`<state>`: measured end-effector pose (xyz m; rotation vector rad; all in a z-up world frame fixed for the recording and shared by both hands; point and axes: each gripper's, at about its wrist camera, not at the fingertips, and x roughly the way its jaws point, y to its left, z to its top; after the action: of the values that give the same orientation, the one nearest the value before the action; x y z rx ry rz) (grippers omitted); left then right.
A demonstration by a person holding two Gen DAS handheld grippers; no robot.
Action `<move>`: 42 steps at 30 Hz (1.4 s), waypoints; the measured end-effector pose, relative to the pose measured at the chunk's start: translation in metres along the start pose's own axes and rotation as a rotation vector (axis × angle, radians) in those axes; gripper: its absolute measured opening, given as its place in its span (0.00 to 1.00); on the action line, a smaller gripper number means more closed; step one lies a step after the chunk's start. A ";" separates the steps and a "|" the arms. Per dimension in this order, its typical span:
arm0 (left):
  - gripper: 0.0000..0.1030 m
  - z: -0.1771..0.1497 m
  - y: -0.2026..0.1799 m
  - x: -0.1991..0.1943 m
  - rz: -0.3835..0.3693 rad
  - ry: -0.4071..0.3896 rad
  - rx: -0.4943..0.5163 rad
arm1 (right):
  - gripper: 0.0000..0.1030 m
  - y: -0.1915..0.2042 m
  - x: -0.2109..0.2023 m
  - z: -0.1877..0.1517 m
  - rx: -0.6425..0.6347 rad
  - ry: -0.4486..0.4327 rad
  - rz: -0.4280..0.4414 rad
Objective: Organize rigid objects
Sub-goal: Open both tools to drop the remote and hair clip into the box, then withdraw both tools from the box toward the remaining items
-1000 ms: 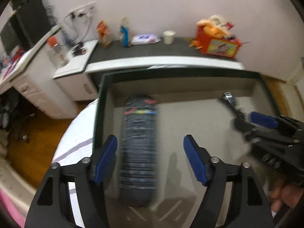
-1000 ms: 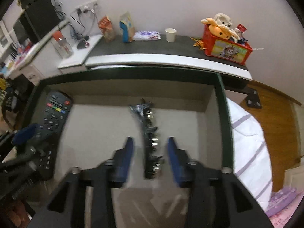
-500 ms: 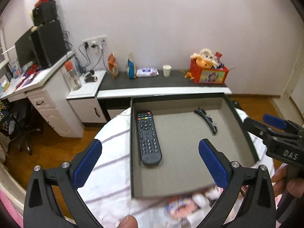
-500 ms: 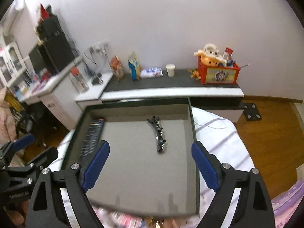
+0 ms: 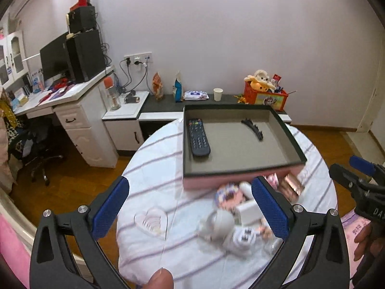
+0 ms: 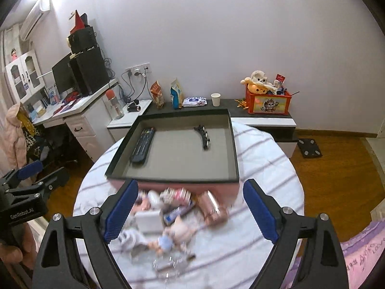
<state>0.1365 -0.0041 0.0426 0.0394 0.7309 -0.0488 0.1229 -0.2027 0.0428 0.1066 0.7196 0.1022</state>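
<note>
Your left gripper (image 5: 190, 207) has its jaws spread wide with nothing between the blue pads, and your right gripper (image 6: 190, 212) is likewise wide apart and empty. Both hang above the near part of the round table (image 5: 154, 159), which is covered in a white cloth with thin purple stripes.

Right under your tools lies the pile of small objects (image 6: 168, 216), and it is smeared with blur in both views. You can pick out a copper-pink cylinder (image 6: 211, 208), a white block (image 6: 148, 220) and what look like little figurines, but most pieces cannot be told apart. The pads also cover the pile's edges.

Beyond the pile, the tray (image 5: 294, 142) with its dark rim and grey floor sits sharp and clear. Inside it the black remote control (image 5: 198, 137) lies along the left side, and the black hair clip (image 5: 252, 130) lies toward the back right, well apart from the remote.

Only your left camera shows the clear heart-shaped dish (image 5: 151, 220) on the cloth to the left of the pile, and your thumb tip (image 5: 161, 278) at the bottom edge. Your right gripper enters that view from the right, cut off by the frame. Your right camera shows the left tool at its left edge, likewise cropped, and a pink-purple patterned fabric (image 6: 361, 250) at lower right.
</note>
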 end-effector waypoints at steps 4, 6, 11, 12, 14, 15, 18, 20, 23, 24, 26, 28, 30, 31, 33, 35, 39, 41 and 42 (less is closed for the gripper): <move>1.00 -0.021 -0.001 -0.014 -0.013 0.012 -0.021 | 0.88 0.004 -0.010 -0.028 -0.005 0.022 -0.006; 1.00 -0.031 -0.001 -0.018 -0.014 0.022 -0.024 | 0.88 0.003 -0.014 -0.042 0.000 0.039 -0.005; 1.00 -0.049 0.002 -0.022 -0.017 0.045 -0.035 | 0.88 0.001 -0.017 -0.063 -0.002 0.067 -0.024; 1.00 -0.052 0.003 -0.023 -0.019 0.050 -0.038 | 0.88 -0.001 -0.018 -0.064 0.002 0.073 -0.023; 1.00 -0.056 0.004 -0.023 -0.021 0.058 -0.043 | 0.88 -0.004 -0.020 -0.068 0.005 0.073 -0.032; 1.00 -0.058 0.004 -0.023 -0.022 0.063 -0.042 | 0.88 -0.005 -0.020 -0.069 0.008 0.076 -0.036; 1.00 -0.061 0.003 -0.023 -0.019 0.067 -0.037 | 0.88 -0.006 -0.022 -0.070 0.011 0.074 -0.044; 1.00 -0.062 0.003 -0.024 -0.023 0.066 -0.032 | 0.88 -0.006 -0.022 -0.071 0.006 0.076 -0.047; 1.00 -0.066 0.001 -0.018 -0.025 0.080 -0.022 | 0.88 -0.008 -0.017 -0.075 -0.003 0.094 -0.056; 1.00 -0.067 0.001 -0.016 -0.025 0.088 -0.021 | 0.88 -0.009 -0.015 -0.077 -0.002 0.103 -0.058; 1.00 -0.071 0.000 -0.011 -0.029 0.105 -0.017 | 0.88 -0.011 -0.008 -0.081 -0.004 0.129 -0.061; 1.00 -0.075 -0.002 -0.005 -0.033 0.124 -0.007 | 0.88 -0.011 0.002 -0.087 -0.014 0.164 -0.060; 1.00 -0.080 -0.005 -0.001 -0.035 0.138 0.005 | 0.88 -0.010 0.013 -0.094 -0.030 0.204 -0.051; 1.00 -0.082 -0.007 0.002 -0.037 0.145 0.013 | 0.88 -0.009 0.019 -0.097 -0.034 0.223 -0.036; 1.00 -0.087 -0.011 0.008 -0.041 0.162 0.027 | 0.88 -0.006 0.029 -0.104 -0.042 0.253 -0.010; 1.00 -0.090 -0.013 0.014 -0.042 0.178 0.036 | 0.88 -0.003 0.039 -0.111 -0.056 0.279 0.008; 1.00 -0.094 -0.015 0.028 -0.050 0.213 0.038 | 0.88 0.003 0.060 -0.119 -0.069 0.325 0.032; 1.00 -0.095 -0.014 0.033 -0.054 0.223 0.031 | 0.88 0.004 0.069 -0.121 -0.065 0.341 0.043; 1.00 -0.096 -0.013 0.036 -0.058 0.229 0.026 | 0.88 0.004 0.075 -0.122 -0.062 0.348 0.046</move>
<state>0.0984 -0.0135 -0.0527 0.0490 0.9601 -0.1106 0.0980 -0.1811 -0.0963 0.0460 1.0604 0.1901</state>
